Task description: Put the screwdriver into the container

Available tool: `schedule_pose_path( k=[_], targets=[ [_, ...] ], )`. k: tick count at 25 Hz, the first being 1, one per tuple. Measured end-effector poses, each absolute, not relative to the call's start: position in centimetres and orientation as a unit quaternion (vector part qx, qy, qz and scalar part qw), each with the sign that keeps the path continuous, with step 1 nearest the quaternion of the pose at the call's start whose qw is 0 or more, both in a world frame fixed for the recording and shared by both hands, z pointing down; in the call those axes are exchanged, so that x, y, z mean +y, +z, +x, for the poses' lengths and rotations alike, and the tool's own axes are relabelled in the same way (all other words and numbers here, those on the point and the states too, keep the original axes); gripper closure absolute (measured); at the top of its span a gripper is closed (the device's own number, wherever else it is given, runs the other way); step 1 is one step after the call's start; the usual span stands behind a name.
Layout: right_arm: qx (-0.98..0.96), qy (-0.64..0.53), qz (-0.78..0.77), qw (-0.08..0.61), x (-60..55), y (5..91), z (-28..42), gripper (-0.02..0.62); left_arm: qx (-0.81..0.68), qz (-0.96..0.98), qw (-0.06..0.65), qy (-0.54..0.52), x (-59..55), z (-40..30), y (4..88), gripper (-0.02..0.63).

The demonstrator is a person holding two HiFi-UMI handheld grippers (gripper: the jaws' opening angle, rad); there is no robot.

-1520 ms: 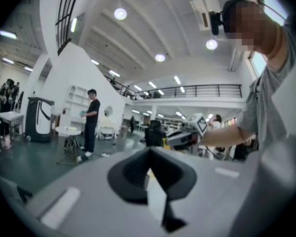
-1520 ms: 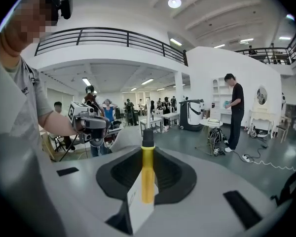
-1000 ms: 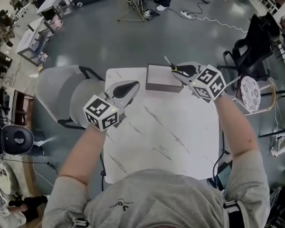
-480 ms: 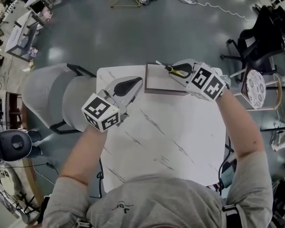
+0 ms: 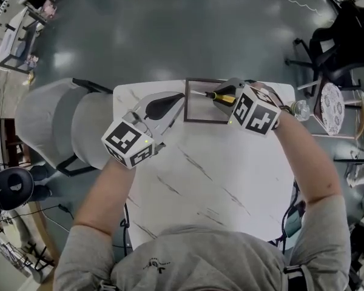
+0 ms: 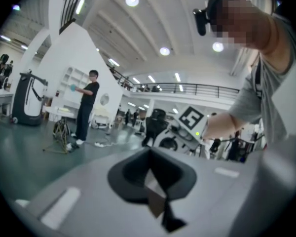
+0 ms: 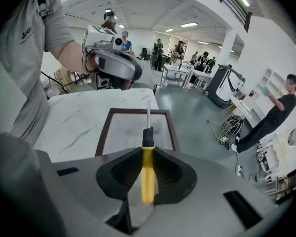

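Screwdriver (image 7: 147, 169) held over container (image 5: 200, 121), not yet dropped.
Handle is pinched in right tool (image 5: 220, 96) at tabletop (image 5: 218, 174) far edge; left tool (image 5: 170, 102) is pressed together, empty. Lowering and release are left.

My left gripper (image 5: 171, 101) reaching toward 1 o'clock, jaws together and empty, my right gripper (image 5: 221, 96) angled toward 10 o'clock, jaws clamped on the screwdriver (image 5: 221, 95) handle, both forearms outstretched
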State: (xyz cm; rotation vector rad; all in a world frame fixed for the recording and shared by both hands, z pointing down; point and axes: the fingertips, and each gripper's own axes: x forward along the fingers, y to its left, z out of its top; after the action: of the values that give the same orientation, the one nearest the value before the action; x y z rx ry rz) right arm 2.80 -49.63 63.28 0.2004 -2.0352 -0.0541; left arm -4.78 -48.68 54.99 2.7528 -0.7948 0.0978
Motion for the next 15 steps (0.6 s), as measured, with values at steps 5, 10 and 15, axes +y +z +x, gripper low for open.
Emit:
schedule_pose_path(
  k=[5, 10, 15],
  targets=[
    [-0.831, -0.021, 0.077, 0.551, -50.1, 65.5, 3.2, 0.526, -0.273, 0.951, 0.145, 0.027, -49.1, -4.8, 56.0, 0.603],
    [-0.83, -0.011, 0.07, 0.553, -50.0, 66.3, 2.5, 0.526, -0.27, 0.951, 0.147, 0.027, -49.0, -5.0, 56.8, 0.603],
    [-0.814, -0.031, 0.091, 0.573, -50.2, 66.6, 2.2, 0.526, -0.269, 0.952, 0.145, 0.025, -48.9, -4.8, 56.9, 0.603]
  ],
)
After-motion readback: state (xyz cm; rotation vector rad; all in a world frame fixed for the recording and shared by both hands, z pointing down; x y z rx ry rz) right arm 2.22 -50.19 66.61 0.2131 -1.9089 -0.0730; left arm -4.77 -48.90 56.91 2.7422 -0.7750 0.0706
